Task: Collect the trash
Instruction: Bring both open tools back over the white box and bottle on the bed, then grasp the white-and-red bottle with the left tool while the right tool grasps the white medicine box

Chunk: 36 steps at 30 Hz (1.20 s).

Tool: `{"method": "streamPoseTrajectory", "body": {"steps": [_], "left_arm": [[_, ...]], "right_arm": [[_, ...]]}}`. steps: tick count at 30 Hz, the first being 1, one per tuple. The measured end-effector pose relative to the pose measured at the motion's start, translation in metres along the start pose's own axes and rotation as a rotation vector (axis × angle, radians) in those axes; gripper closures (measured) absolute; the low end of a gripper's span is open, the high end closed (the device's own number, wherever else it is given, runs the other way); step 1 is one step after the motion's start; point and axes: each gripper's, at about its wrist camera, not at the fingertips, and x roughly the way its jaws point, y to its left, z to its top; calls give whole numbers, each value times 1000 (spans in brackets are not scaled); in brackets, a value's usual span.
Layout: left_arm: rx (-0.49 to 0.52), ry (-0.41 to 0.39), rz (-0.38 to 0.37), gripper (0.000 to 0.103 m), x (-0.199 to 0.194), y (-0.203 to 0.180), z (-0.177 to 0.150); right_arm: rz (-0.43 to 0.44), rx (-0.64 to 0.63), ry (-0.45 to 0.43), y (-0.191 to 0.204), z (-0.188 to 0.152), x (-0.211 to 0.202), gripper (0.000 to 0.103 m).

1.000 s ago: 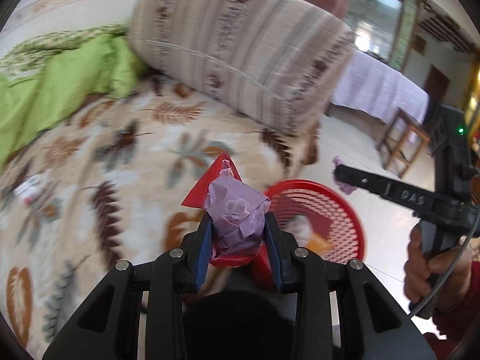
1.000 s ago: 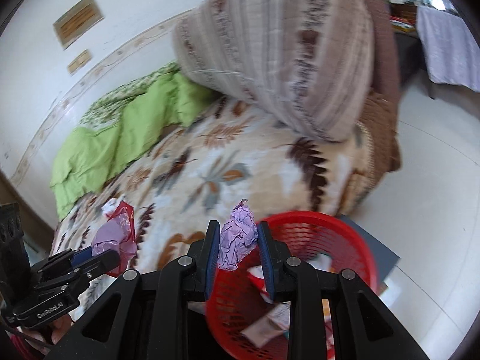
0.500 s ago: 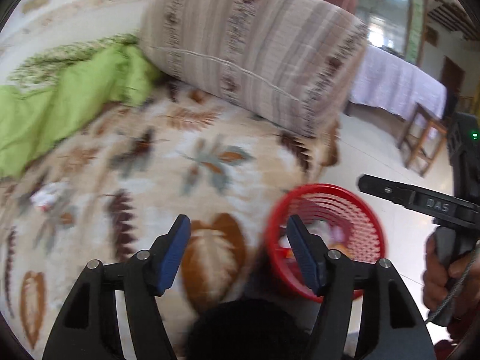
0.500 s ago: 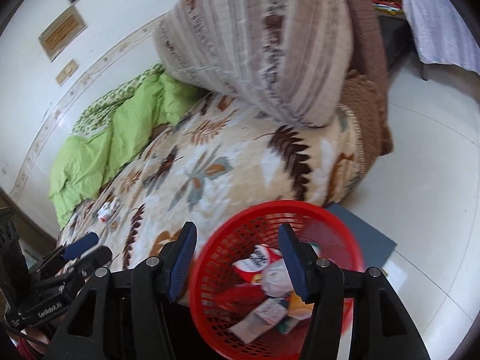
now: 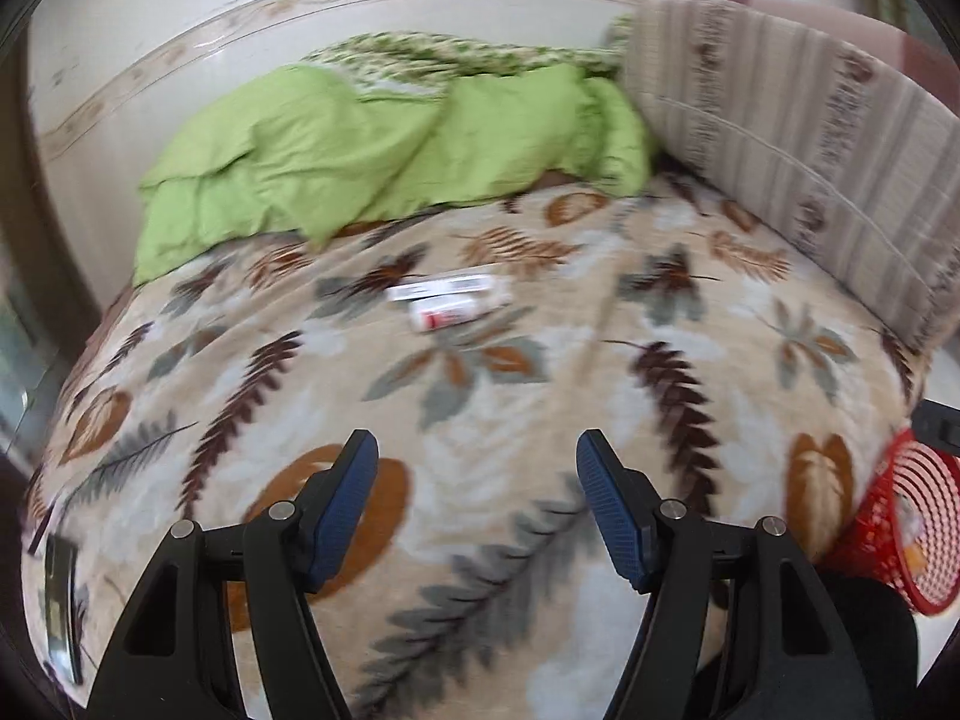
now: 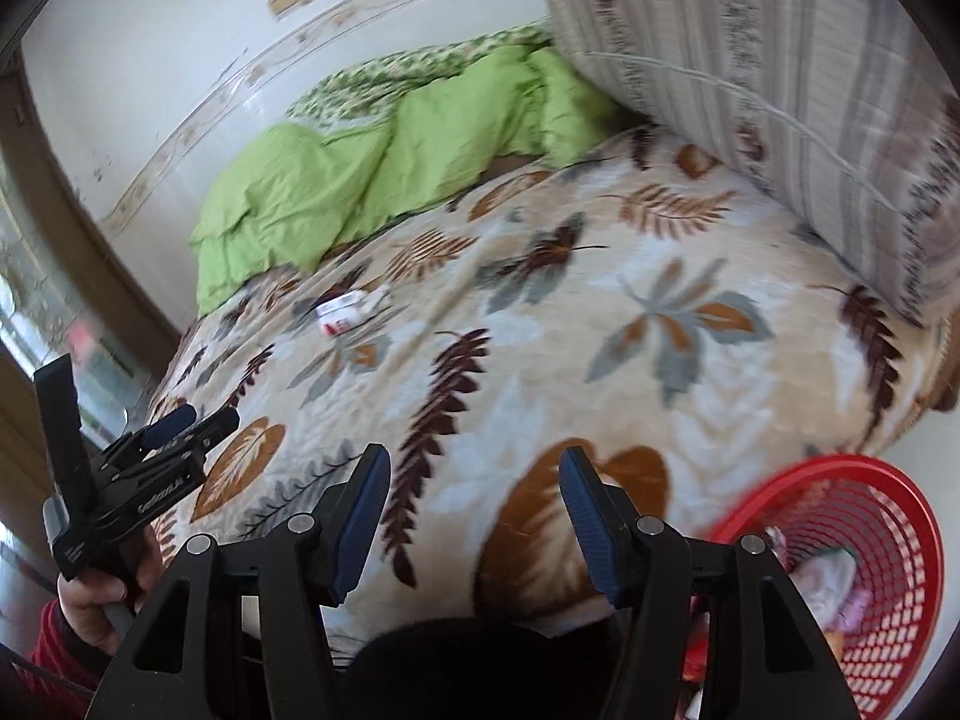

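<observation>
Left claw: the left claw [image 5: 477, 504] stood spread over the bed, nothing between its blue pads [image 5: 348, 504].
Right claw: the right claw [image 6: 474, 519] was spread too, its jaws opening at this moment with nothing between them.
Remaining trash: a small white wrapper with red print [image 5: 459, 311] lay on the leaf-patterned blanket [image 5: 600, 372], touching a flat white strip or packet [image 5: 447, 287] just behind it; both sat near the middle of the bed, not far from the green quilt [image 5: 372, 156]. Blur hid the lettering.
Bin: the red mesh basket [image 6: 870, 546] stood on the floor at the bed's near corner, beside the right claw, with wrappers already in it.
Handling, as judged: the pieces looked light, thin and crinkly, likely to slide or flatten on the plush pile; not fragile.
Where to grip, as judged: across the short width at the middle of the red-printed wrapper, pads pressed slightly into the soft blanket so one slipped beneath an edge.
Risk, as judged: pinching blanket fibres along with the wrapper, or lifting only one of the two touching pieces.
</observation>
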Motion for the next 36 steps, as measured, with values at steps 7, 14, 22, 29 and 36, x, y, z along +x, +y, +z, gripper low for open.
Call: {"method": "streamPoseTrajectory", "body": {"steps": [7, 14, 22, 29, 36], "left_arm": [[-75, 39, 59, 35, 24, 43, -10], [-121, 88, 61, 35, 54, 63, -17], [-184, 154, 9, 35, 86, 80, -18], [-198, 190, -27, 34, 98, 83, -18], [-243, 216, -37, 34, 106, 95, -19]], "right_arm": [[33, -105, 50, 48, 24, 45, 38], [68, -149, 98, 79, 54, 94, 37], [73, -245, 129, 113, 98, 160, 31], [103, -359, 163, 153, 153, 245, 21], [88, -385, 251, 163, 191, 336, 19]]}}
